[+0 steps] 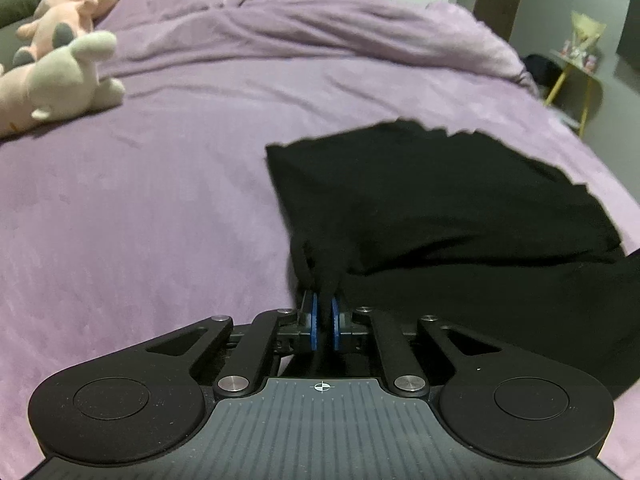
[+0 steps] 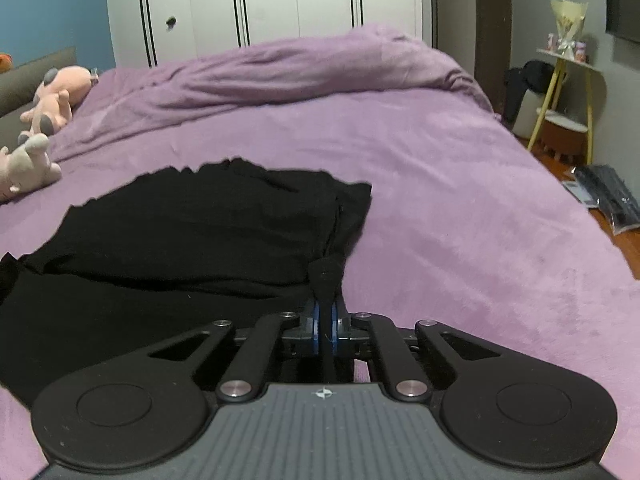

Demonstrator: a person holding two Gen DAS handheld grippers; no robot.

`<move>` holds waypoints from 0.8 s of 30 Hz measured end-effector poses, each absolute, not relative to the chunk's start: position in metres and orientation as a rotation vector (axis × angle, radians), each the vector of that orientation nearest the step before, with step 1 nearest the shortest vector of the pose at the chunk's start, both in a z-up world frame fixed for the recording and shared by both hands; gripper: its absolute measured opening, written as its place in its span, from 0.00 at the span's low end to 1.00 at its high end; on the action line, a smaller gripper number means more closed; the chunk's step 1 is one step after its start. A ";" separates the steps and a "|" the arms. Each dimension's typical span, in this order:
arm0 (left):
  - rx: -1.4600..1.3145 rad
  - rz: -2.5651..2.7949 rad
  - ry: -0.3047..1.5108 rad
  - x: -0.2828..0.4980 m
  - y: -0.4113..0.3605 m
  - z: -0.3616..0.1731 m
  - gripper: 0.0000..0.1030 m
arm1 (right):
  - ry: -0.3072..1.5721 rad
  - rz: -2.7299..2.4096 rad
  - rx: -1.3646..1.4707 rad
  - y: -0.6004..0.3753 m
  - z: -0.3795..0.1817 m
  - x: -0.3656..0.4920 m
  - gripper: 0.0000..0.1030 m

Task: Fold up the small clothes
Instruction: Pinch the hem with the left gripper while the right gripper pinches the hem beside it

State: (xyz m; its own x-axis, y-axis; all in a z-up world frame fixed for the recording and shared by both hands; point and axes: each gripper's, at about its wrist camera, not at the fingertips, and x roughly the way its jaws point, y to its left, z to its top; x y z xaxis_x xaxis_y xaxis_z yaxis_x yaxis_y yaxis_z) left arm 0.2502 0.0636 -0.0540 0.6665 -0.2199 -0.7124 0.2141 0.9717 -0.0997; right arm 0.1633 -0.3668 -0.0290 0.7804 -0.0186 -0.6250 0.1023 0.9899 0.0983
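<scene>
A black garment (image 1: 432,200) lies spread on the purple bed cover (image 1: 160,200), partly doubled over on itself. In the left wrist view my left gripper (image 1: 324,304) is shut on the garment's near left corner, with black cloth bunched between the blue pads. In the right wrist view the same black garment (image 2: 200,232) stretches off to the left, and my right gripper (image 2: 325,308) is shut on its near right corner, a small knot of cloth pinched between the pads. Both held corners are pulled up off the cover.
Plush toys (image 1: 60,68) lie at the bed's left side. A rumpled purple duvet (image 2: 300,72) is heaped across the far end, with white wardrobes (image 2: 280,0) behind. A yellow-legged side table (image 2: 568,92) and a dark bag stand on the floor to the right.
</scene>
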 end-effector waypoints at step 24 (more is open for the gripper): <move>-0.078 -0.152 0.806 0.337 0.057 -0.071 0.28 | 0.759 -0.092 0.268 -0.396 -0.053 0.269 0.21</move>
